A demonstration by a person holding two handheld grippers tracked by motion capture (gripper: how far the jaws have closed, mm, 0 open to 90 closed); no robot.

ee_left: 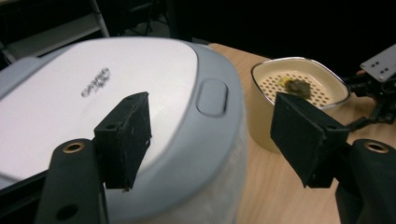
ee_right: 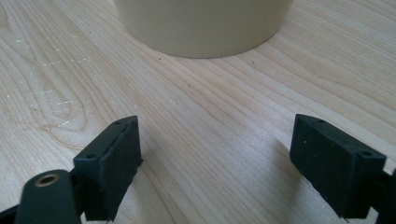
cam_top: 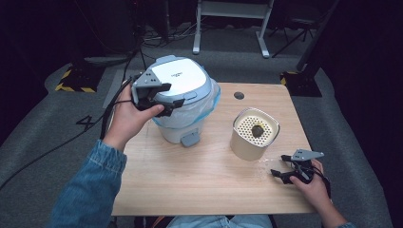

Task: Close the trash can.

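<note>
Table (cam_top: 199, 180): light wood; two vessels stand on it, well apart from each other.
Bin (cam_top: 183, 102): small pedal bin at the table's far left, upright, lid (ee_left: 93, 93) shut; a clear liner bag (cam_top: 213, 102) bulges from under the lid rim.
Pedal (cam_top: 190, 139): grey tab at the bin's base, facing the person.
Lid button (ee_left: 212, 97): rounded recess near the lid's front edge, seen in the left gripper view.
Pot (cam_top: 254, 134): cream container right of centre, upright, with a perforated insert in its mouth; a dark scrap (cam_top: 258, 130) lies on the insert.
Left gripper (cam_top: 157, 102): held against the bin's left shoulder at lid height; jaws spread wide, holding nothing. The left gripper view has one jaw over the lid and the other off its edge.
Right gripper (cam_top: 281, 173): low over the table near the right edge, just beside the pot's base; jaws spread wide, nothing between them but bare wood.
Handling, bin: judged light, smooth plastic, likely to slide or tip if pushed high; press the button or pedal, not the shell.
Handling, pot: judged rigid, with a wall too broad for a jaw span; the rim is the likely grip. Keep level, since the insert may be loose.
Handling, scrap: looks soft and moist; pinch gently.
</note>
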